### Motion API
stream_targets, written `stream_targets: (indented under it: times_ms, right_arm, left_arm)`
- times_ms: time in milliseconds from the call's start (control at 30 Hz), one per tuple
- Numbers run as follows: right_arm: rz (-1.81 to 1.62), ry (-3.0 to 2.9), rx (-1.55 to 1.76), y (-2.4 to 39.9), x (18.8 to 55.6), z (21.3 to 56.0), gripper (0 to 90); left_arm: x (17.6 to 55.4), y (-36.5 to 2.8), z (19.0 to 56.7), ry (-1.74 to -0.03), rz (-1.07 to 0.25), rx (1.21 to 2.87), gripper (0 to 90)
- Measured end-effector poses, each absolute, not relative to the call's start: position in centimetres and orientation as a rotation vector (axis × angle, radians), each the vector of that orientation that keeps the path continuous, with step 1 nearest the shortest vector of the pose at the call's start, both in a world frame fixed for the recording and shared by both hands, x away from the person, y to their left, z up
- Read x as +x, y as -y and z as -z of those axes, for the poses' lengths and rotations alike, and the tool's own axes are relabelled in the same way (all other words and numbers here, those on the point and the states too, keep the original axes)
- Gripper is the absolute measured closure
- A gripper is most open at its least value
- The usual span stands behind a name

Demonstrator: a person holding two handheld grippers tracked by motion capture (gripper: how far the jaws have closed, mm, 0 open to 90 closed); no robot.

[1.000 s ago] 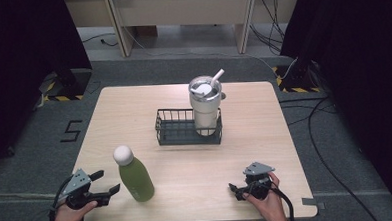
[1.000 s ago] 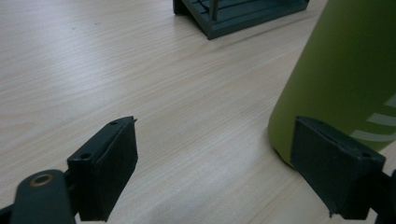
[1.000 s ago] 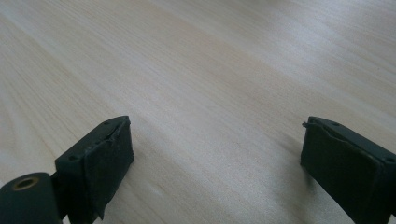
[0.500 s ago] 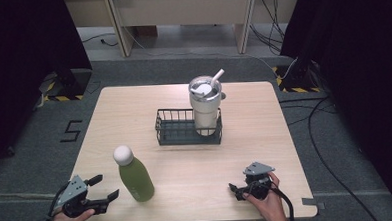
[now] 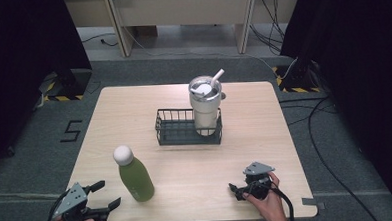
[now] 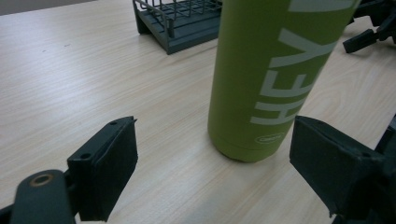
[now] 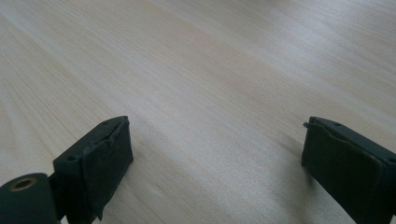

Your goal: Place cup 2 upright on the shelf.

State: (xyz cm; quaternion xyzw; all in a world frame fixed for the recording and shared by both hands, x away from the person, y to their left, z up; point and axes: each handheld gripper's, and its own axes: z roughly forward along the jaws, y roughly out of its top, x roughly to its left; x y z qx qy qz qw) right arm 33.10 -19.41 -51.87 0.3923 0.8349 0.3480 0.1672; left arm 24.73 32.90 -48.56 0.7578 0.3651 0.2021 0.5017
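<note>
1. One green bottle (image 5: 135,177) with a white cap stands upright on the near left part of the table (image 5: 134,113). It is the thing I am going for.
2. My left gripper (image 5: 101,196) sits just left of the bottle, near the table's front edge. Its claw is spread wide and pinches nothing. In the left gripper view the bottle (image 6: 271,79) stands ahead of the jaws and off to the right side, not yet between them.
3. To do this well, I think I should slide the left gripper (image 6: 215,172) toward the bottle until its body sits right in the middle of the gap. I should keep the jaws level and low on the bottle, so it does not tip. Then I should squeeze slowly.
4. I must not bump the bottle with one jaw first. It is tall and thin, so I guess a push from the side could knock it over.
5. My right gripper (image 5: 240,189) rests low on the near right part of the table, well apart from the bottle. In the right gripper view its claw (image 7: 215,158) is spread too, with bare wood between the jaws.
6. Farther back, in the middle, a black wire basket (image 5: 175,132) holds a tall tumbler (image 5: 204,110) with a straw. Both stand well away from the bottle.
</note>
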Motion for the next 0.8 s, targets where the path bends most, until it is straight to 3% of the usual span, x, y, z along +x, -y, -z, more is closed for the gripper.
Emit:
stream_targets:
  times_ms: [800]
  right_arm:
    - [-0.989, -2.377, 1.116, 19.4, 33.1, 51.9, 8.7]
  left_arm:
    - [24.2, -30.2, 48.9, -0.808, -0.416, 1.77, 15.0]
